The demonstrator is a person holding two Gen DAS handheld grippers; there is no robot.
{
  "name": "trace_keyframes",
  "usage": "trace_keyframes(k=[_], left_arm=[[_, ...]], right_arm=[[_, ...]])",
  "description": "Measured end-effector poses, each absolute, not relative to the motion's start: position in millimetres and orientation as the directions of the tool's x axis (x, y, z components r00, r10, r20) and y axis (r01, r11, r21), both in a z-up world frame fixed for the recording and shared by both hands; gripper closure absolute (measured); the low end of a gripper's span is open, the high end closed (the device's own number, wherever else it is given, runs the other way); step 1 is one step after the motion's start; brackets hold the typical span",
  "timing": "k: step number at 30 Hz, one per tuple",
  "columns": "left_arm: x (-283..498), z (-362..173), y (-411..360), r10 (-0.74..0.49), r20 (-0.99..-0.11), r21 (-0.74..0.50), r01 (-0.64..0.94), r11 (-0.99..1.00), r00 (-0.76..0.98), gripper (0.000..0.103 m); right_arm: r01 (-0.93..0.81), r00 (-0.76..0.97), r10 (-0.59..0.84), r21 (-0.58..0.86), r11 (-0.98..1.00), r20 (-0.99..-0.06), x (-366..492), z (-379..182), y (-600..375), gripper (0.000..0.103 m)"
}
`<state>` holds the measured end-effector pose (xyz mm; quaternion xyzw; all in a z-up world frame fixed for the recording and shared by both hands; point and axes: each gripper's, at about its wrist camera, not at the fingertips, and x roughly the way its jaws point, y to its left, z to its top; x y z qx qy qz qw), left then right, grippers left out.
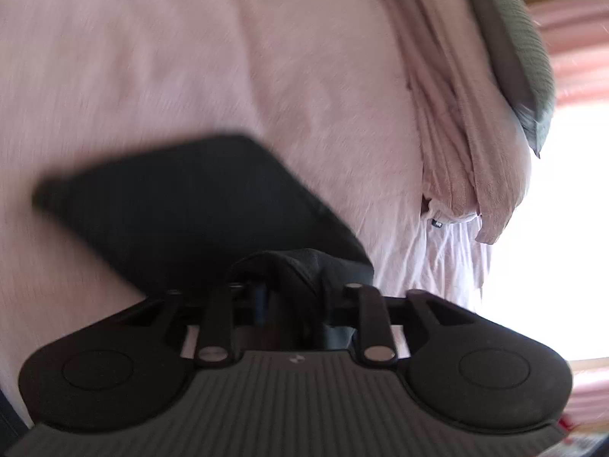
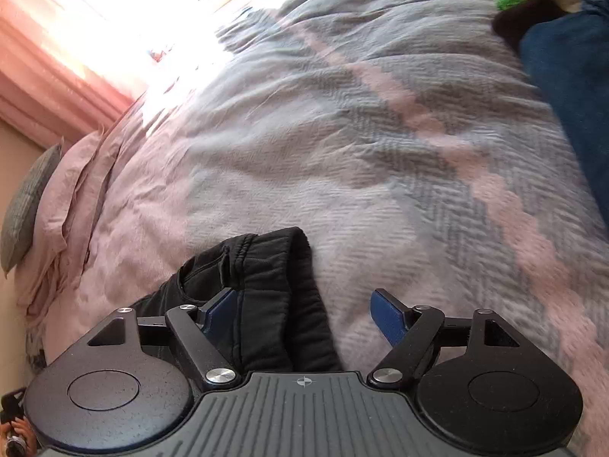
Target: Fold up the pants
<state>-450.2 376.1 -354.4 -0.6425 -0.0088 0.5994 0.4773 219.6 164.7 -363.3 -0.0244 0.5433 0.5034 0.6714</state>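
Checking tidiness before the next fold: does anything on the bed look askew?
Yes. The black pants lie bunched and rumpled by the open right gripper, not flat. The left gripper pinches a wad of them.

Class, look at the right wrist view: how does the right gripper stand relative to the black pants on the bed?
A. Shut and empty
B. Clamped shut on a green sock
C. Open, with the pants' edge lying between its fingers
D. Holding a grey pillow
C: the right gripper has its blue fingers spread wide apart, and the black pants lie between them unpinched.
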Motion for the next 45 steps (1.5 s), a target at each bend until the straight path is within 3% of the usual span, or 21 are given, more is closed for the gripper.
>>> trace_keyframes(k=[2, 3, 4, 5, 6, 7, 9, 16, 19, 21, 23, 27, 29, 31, 33, 35, 36, 38, 39, 42, 45], left_arm=[[-446, -342, 387, 0.590, -0.772, -0.565, -0.679, -0.468, 0.236, 0.091], [-442, -336, 393, 0.591, -0.776, -0.532, -0.733, -0.424, 0.221, 0.092], [-437, -330, 399, 0.591, -0.780, -0.491, -0.786, -0.374, 0.206, 0.093], [-428, -322, 406, 0.596, -0.780, -0.442, -0.842, -0.308, 0.192, 0.094], [-420, -313, 410, 0.606, -0.775, -0.400, -0.882, -0.250, 0.180, 0.094], [-410, -302, 415, 0.624, -0.761, -0.360, -0.916, -0.179, 0.177, 0.094], [-393, -280, 424, 0.665, -0.723, -0.307, -0.950, -0.062, 0.190, 0.094], [-345, -211, 416, 0.780, -0.509, -0.178, -0.931, 0.320, 0.365, 0.088], [-339, -243, 441, 0.726, -0.613, -0.163, -0.949, 0.268, 0.311, 0.062], [-343, -277, 453, 0.657, -0.704, -0.160, -0.961, 0.225, 0.271, 0.062], [-359, -300, 451, 0.596, -0.765, -0.197, -0.970, 0.146, 0.245, 0.062], [-407, -330, 457, 0.564, -0.788, -0.336, -0.941, -0.053, 0.249, 0.059], [-434, -338, 468, 0.568, -0.785, -0.397, -0.905, -0.153, 0.248, 0.046], [-453, -348, 486, 0.581, -0.776, -0.442, -0.868, -0.224, 0.246, 0.027], [-465, -355, 513, 0.593, -0.777, -0.447, -0.847, -0.286, 0.210, 0.027], [-472, -366, 535, 0.579, -0.786, -0.462, -0.827, -0.320, 0.215, 0.034], [-473, -372, 544, 0.560, -0.801, -0.455, -0.825, -0.335, 0.215, 0.061], [-472, -371, 557, 0.554, -0.805, -0.447, -0.831, -0.330, 0.213, 0.084], [-471, -361, 561, 0.587, -0.773, -0.471, -0.838, -0.275, 0.241, 0.101], [-461, -309, 558, 0.731, -0.597, -0.493, -0.870, -0.010, 0.331, 0.100], [-449, -286, 558, 0.787, -0.501, -0.382, -0.908, 0.172, 0.360, 0.097]], right_arm=[[-0.729, -0.125, 0.650, 0.514, 0.452, -0.749, 220, -374, 185, 0.029], [-0.749, -0.152, 0.629, 0.504, 0.430, -0.762, 220, -380, 196, 0.037], [-0.767, -0.190, 0.608, 0.503, 0.398, -0.771, 220, -383, 206, 0.055], [-0.788, -0.187, 0.599, 0.483, 0.382, -0.778, 217, -381, 210, 0.061], [-0.804, -0.178, 0.606, 0.470, 0.365, -0.775, 217, -377, 210, 0.079], [-0.786, -0.174, 0.629, 0.492, 0.376, -0.758, 223, -371, 204, 0.089], [-0.709, -0.172, 0.704, 0.583, 0.397, -0.689, 237, -354, 182, 0.099], [-0.666, -0.004, 0.803, 0.601, 0.442, -0.595, 253, -289, 124, 0.099], [-0.614, 0.041, 0.720, 0.551, 0.565, -0.693, 268, -304, 132, 0.096], [-0.545, 0.107, 0.589, 0.448, 0.709, -0.801, 276, -318, 137, 0.092], [-0.499, 0.159, 0.521, 0.387, 0.775, -0.839, 280, -325, 132, 0.088], [-0.450, 0.171, 0.525, 0.408, 0.795, -0.834, 271, -328, 116, 0.062], [-0.432, 0.185, 0.520, 0.407, 0.805, -0.834, 264, -329, 113, 0.060], [-0.398, 0.201, 0.504, 0.400, 0.825, -0.840, 256, -332, 112, 0.058], [-0.370, 0.208, 0.487, 0.393, 0.842, -0.848, 249, -336, 112, 0.057], [-0.359, 0.215, 0.472, 0.380, 0.852, -0.855, 237, -337, 111, 0.056], [-0.359, 0.219, 0.465, 0.373, 0.856, -0.858, 233, -337, 113, 0.056], [-0.359, 0.232, 0.458, 0.363, 0.860, -0.858, 225, -335, 116, 0.056], [-0.356, 0.240, 0.458, 0.362, 0.862, -0.856, 220, -333, 116, 0.056], [-0.350, 0.260, 0.466, 0.367, 0.862, -0.846, 209, -323, 115, 0.056], [-0.356, 0.265, 0.486, 0.384, 0.852, -0.833, 197, -315, 115, 0.056]])
